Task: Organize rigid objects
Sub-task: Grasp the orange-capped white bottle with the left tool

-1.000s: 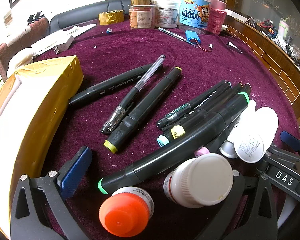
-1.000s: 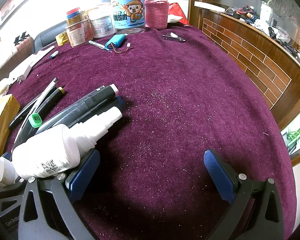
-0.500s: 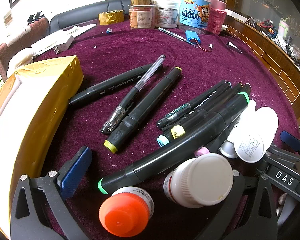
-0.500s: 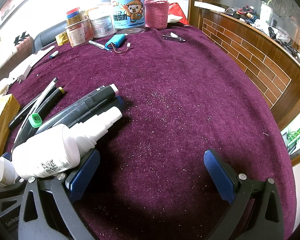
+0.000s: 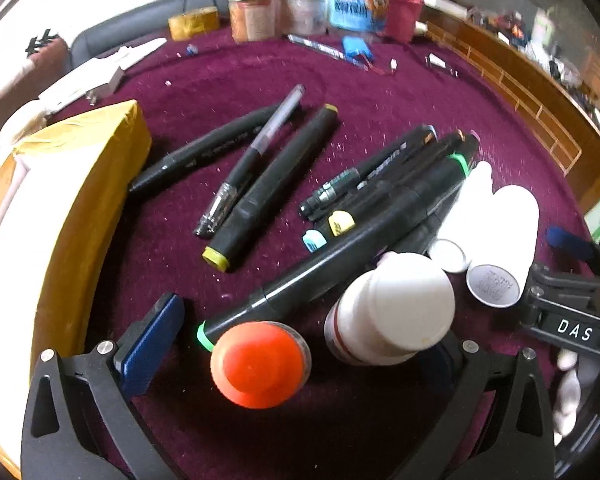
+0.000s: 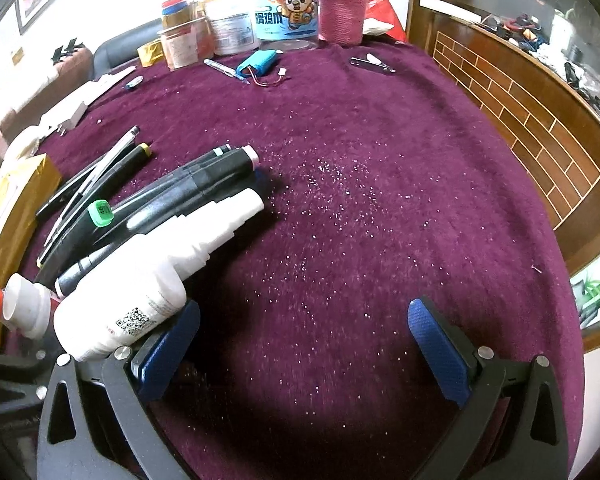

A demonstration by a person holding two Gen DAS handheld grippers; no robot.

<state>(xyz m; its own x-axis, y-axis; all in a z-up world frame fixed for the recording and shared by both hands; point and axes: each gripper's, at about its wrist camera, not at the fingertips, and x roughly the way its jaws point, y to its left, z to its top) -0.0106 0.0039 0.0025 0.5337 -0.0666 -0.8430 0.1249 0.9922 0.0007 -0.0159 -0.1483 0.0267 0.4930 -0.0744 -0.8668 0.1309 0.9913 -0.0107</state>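
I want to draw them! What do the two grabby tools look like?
Both match. The left tool and the right tool each have two black plastic arms with triangular cut-outs and small silver screws. The fingers wear bumpy dark blue pads. In the left wrist view, the right tool's side shows white letters, DAS.

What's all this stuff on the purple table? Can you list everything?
Markers: several, black, piled at centre.
Pen: one, clear and black, left of the pile.
Orange-capped bottle: one, nearest the left gripper.
White jar: one, beside it.
White bottles: two, right of the pile.
Box: one, yellow-taped, left edge.
Jars: several, far edge.
Blue pack: one, wired, near the jars.
Left gripper: open.
Right gripper: open.
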